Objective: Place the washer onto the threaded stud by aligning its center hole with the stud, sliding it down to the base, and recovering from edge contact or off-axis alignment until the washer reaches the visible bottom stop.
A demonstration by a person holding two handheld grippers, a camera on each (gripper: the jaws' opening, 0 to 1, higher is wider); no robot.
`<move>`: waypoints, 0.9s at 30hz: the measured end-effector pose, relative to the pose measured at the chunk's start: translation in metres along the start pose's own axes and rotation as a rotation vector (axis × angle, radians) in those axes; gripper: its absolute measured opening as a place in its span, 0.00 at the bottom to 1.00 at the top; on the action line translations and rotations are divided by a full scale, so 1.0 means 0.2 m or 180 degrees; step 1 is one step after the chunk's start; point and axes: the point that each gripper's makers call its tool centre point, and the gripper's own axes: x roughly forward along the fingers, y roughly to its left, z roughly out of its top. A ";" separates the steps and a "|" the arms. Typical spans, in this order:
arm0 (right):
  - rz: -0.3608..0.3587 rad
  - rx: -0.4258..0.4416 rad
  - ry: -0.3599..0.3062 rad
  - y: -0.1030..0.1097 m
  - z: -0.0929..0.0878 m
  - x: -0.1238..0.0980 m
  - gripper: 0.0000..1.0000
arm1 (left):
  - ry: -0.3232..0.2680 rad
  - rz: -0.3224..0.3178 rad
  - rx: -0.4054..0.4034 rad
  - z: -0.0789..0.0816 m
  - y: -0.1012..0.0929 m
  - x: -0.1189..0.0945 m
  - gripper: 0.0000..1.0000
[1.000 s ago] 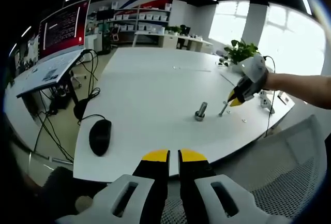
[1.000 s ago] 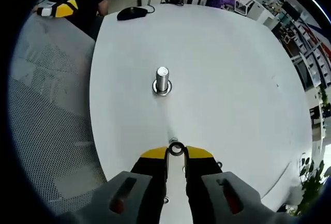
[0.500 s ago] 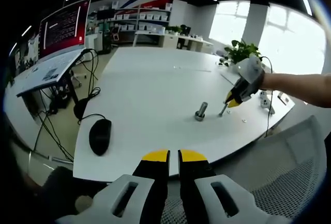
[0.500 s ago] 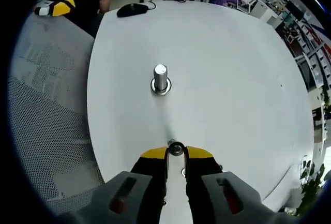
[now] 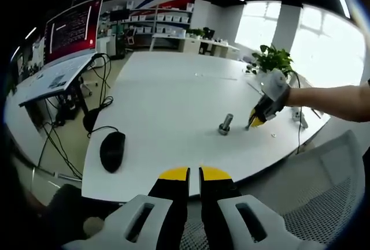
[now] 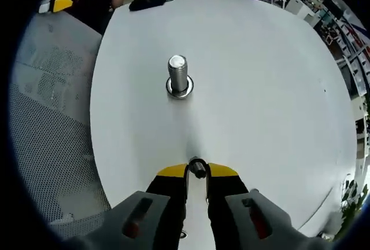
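Step in hand, as judged: carry phase. The washer is pinched on edge between the tips of the right gripper, held above the table and well short of the stud. Nothing is on the stud yet; its base flange is bare.

Next move calls for: washer brought over the stud top, laid flat, hole centred on the axis, then lowered to the flange.

Right gripper view: stud seen from above, w/ washer in line approx. Left gripper view: side-on, right gripper seen just beside the stud, w/ a mouse nearer. Left gripper is idle off the table edge, jaws together, nothing held.
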 end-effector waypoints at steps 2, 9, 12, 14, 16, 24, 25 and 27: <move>0.0014 -0.0005 0.0017 0.00 -0.01 0.02 0.13 | 0.0014 0.0004 -0.0001 0.00 0.00 0.00 0.04; 0.0024 -0.0024 0.0058 0.00 -0.02 0.07 0.13 | 0.0005 0.0014 -0.0021 0.00 0.01 0.00 0.04; 0.0032 -0.0037 0.0057 0.00 -0.02 0.08 0.13 | -0.0004 0.0013 -0.0022 0.00 0.00 0.00 0.04; 0.0046 -0.0059 0.0064 0.00 -0.03 0.08 0.14 | -0.0001 0.0012 -0.0024 0.00 0.00 0.00 0.04; 0.0091 -0.0076 0.0063 0.01 -0.03 0.08 0.14 | -0.0008 0.0009 -0.0025 0.00 0.00 0.00 0.04; 0.0071 -0.0019 -0.0023 0.02 -0.02 0.05 0.24 | -0.0010 0.0010 -0.0031 0.00 0.00 0.00 0.04; 0.0075 0.0000 -0.0037 0.02 -0.02 0.04 0.25 | -0.0010 0.0010 -0.0031 0.00 0.00 0.00 0.04; 0.0070 0.0054 -0.0079 0.02 -0.03 0.02 0.26 | -0.0011 0.0009 -0.0031 0.00 0.00 0.00 0.04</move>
